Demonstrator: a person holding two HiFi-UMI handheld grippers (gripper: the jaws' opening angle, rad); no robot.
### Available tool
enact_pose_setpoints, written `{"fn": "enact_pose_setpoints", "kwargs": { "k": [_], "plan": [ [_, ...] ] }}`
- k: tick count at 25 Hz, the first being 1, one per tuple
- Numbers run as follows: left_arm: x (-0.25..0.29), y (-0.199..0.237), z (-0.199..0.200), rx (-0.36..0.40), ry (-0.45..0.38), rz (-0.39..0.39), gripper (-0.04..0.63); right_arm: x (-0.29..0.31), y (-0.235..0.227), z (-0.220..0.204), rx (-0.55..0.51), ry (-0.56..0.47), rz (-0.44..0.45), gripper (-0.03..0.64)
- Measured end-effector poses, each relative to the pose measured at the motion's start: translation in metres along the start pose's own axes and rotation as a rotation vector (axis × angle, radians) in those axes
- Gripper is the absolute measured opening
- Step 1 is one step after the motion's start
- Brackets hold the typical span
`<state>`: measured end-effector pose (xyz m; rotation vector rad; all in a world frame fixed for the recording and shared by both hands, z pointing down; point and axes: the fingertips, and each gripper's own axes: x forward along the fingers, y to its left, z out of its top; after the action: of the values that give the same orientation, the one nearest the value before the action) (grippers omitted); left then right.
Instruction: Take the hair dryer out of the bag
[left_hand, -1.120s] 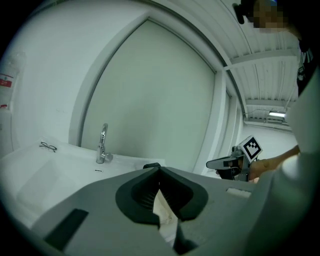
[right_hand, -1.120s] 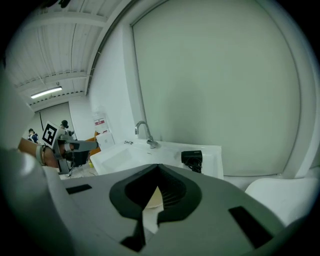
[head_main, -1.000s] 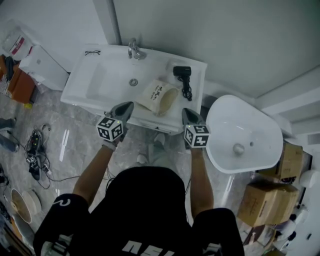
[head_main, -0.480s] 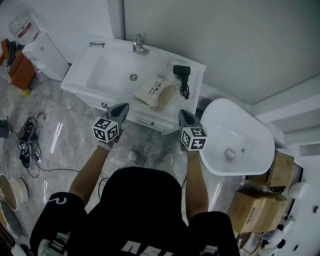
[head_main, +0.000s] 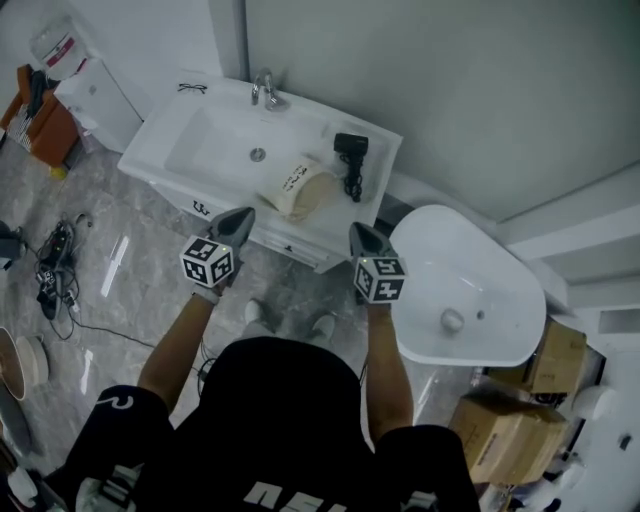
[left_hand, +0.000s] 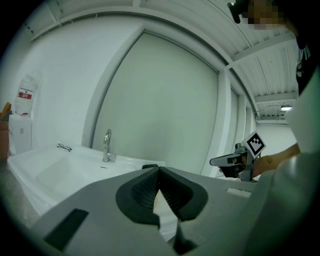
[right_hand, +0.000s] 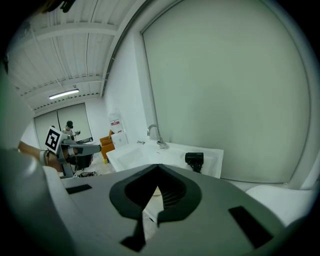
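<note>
A black hair dryer (head_main: 351, 148) with its coiled cord lies on the right end of the white vanity counter (head_main: 383, 140), outside the beige drawstring bag (head_main: 298, 187) that lies on its side beside it. The dryer (right_hand: 194, 160) also shows in the right gripper view. My left gripper (head_main: 236, 224) and right gripper (head_main: 360, 240) are both shut and empty, held in the air short of the vanity's front edge, well apart from the bag and the dryer. The right gripper (left_hand: 235, 160) appears in the left gripper view.
The vanity holds a sink basin (head_main: 225, 145), a chrome tap (head_main: 264, 92) and a pair of glasses (head_main: 192, 88). A white tub (head_main: 470, 290) stands to the right, cardboard boxes (head_main: 510, 430) beyond it. Cables (head_main: 50, 270) lie on the marble floor at left.
Both grippers have drawn back from the vanity and slightly up, staying shut. The view has shifted, so the vanity sits further up and left in the head view.
</note>
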<state>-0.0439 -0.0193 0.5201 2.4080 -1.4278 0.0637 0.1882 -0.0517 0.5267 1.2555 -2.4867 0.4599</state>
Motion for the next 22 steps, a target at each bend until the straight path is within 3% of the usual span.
{"fn": "enact_pose_setpoints", "kwargs": {
  "k": [10, 22],
  "plan": [
    [0.021, -0.044, -0.003, 0.036, 0.014, 0.021, -0.002, -0.021, -0.039, -0.006, 0.011, -0.003, 0.035, -0.005],
    [0.029, -0.059, 0.004, 0.084, 0.039, 0.012, -0.002, -0.032, -0.054, -0.01, 0.062, -0.016, 0.017, -0.005]
  ]
}}
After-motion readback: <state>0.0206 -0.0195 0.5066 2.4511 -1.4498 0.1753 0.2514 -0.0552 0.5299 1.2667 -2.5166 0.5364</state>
